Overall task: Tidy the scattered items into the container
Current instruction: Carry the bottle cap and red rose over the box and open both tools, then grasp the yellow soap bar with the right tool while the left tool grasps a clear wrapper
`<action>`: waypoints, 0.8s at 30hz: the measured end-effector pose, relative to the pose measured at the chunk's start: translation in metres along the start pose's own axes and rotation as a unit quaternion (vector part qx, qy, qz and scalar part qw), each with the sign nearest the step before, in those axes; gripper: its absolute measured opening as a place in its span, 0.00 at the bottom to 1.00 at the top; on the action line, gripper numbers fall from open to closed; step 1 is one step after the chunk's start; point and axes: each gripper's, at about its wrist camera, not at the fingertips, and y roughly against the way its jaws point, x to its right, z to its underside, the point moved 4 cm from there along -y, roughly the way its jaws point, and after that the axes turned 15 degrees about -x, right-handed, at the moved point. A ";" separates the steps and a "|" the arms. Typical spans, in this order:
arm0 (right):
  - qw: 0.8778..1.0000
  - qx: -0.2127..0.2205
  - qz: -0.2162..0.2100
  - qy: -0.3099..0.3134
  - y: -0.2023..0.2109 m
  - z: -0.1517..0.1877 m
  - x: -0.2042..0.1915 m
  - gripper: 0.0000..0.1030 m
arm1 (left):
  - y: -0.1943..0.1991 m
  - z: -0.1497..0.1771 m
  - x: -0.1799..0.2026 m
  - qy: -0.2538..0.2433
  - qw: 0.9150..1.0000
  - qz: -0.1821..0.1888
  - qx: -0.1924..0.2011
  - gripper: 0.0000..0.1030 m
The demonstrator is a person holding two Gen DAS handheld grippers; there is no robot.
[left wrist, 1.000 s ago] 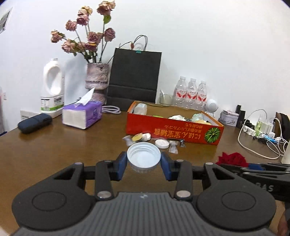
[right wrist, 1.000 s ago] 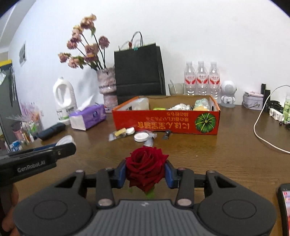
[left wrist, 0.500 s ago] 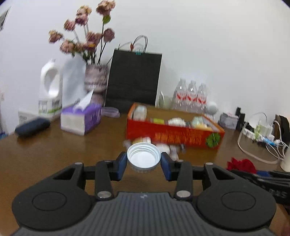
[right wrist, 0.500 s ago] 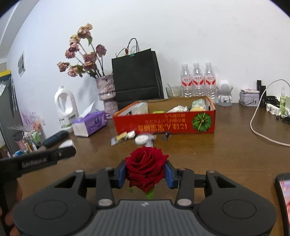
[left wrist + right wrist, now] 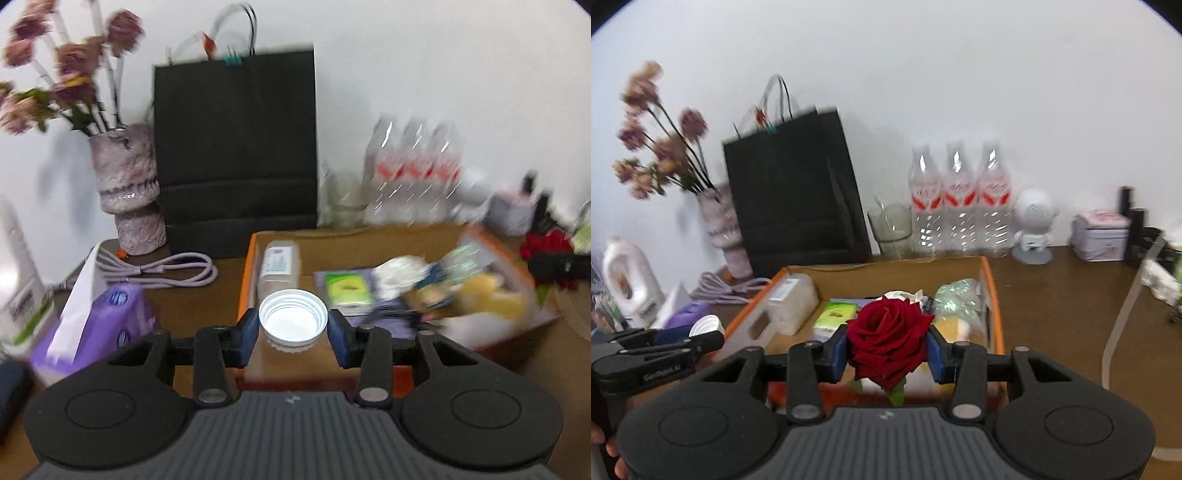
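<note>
Two grippers each carry one item over the near edge of the orange cardboard box [image 5: 991, 295]. The left gripper [image 5: 293, 328] is clenched on a white screw lid [image 5: 293, 319], its blue pads pressing the rim on both sides with the lid's ribbed hollow facing the camera; in the right wrist view the same lid [image 5: 707, 325] peeks out above the left gripper's black fingers at the left edge. The right gripper [image 5: 888, 347] is clamped around a red rose [image 5: 889, 341], a bit of green leaf hanging beneath the bloom. Just beyond the lid, inside the box [image 5: 246, 273], lies a pale plastic bottle [image 5: 279, 267] along the left wall, then a green packet [image 5: 347, 290] and a blurred heap of wrappers with something yellow [image 5: 487, 295] toward the right end. Left of the box on the brown table [image 5: 1063, 306] stands a purple tissue pack [image 5: 107, 317] with a sheet sticking up, and behind it a coiled lilac cable [image 5: 166, 271]. Farther back, against the white wall, are a mottled vase [image 5: 129, 188] of dried pink flowers, a black paper bag [image 5: 236, 147], a glass cup [image 5: 891, 229], three water bottles [image 5: 955, 201] with red labels, a small white robot figure [image 5: 1034, 225] and a pale tin [image 5: 1102, 234].
</note>
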 end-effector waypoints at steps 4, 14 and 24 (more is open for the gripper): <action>0.997 -0.083 0.003 -0.006 -0.074 -0.031 0.009 0.40 | -0.054 -0.019 -0.003 0.002 0.998 -0.001 -0.062 0.40; 0.980 -0.199 0.018 0.006 -0.141 -0.036 0.001 0.64 | -0.077 -0.042 0.005 -0.038 0.991 0.023 -0.129 0.52; 0.977 -0.215 -0.011 0.009 -0.062 -0.072 -0.011 0.90 | -0.021 -0.067 -0.015 0.002 0.973 0.068 -0.222 0.98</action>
